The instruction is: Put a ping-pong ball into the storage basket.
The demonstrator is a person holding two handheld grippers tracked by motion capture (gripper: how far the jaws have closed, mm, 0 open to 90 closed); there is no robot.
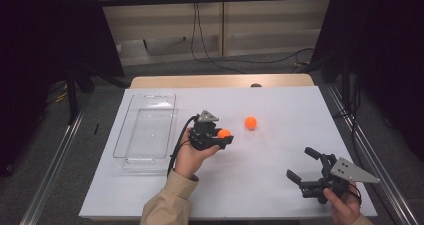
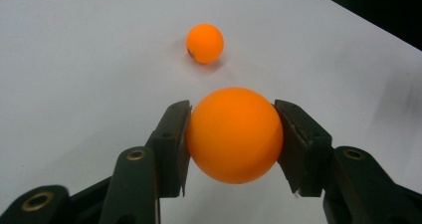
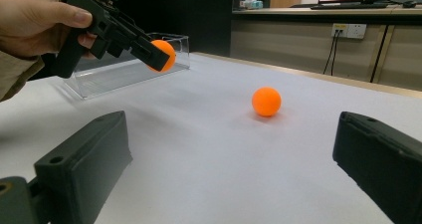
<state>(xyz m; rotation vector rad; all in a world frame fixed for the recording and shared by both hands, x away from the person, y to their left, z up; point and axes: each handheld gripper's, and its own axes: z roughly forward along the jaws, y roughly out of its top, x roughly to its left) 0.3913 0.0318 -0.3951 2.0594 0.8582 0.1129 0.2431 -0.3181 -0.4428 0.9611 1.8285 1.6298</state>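
So the left gripper (image 1: 220,136) pinches a small orange plastic ball (image 2: 234,134); carry it level over the clear plastic bin (image 1: 145,130) before letting go. Right gripper (image 1: 307,166) gapes empty.

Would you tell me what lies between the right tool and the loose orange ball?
Nothing: in the right gripper view, bare white table separates the right tool from the ball.

White table (image 1: 280,185), clear tray (image 1: 145,130), orange ball (image 1: 250,122) resting on it

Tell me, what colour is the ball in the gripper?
Orange; the held ball shows best in the left gripper view.
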